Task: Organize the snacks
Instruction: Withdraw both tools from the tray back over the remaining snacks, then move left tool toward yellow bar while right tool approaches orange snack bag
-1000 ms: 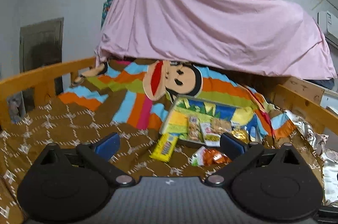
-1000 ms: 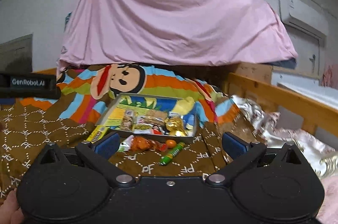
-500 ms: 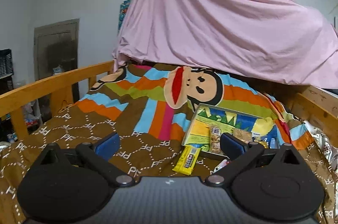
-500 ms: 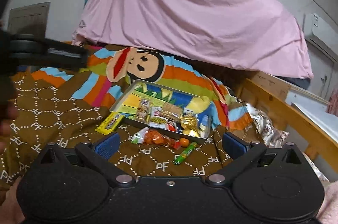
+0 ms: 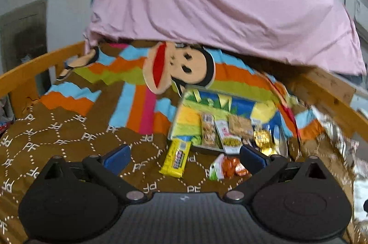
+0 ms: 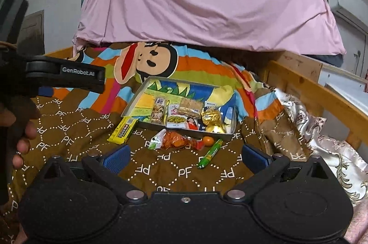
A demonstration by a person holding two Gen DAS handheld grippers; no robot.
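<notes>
Hovering at lower frame, left gripper (image 5: 184, 155) and right gripper (image 6: 185, 155) are both spreading jaws, gripping nothing; snack tray (image 6: 138, 94) is sitting mid-frame.

brown blanket (image 6: 161, 170) with white dotted hexagons, pink sheet (image 6: 207, 2), yellow bar (image 6: 123, 130), green tube (image 6: 210, 153), blue pads (image 6: 116, 157).

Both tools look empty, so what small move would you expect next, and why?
Probably the left tool eases down onto the yellow candy bar: its jaws are open, the bar lies between them on the blanket, just outside the snack tray.
</notes>
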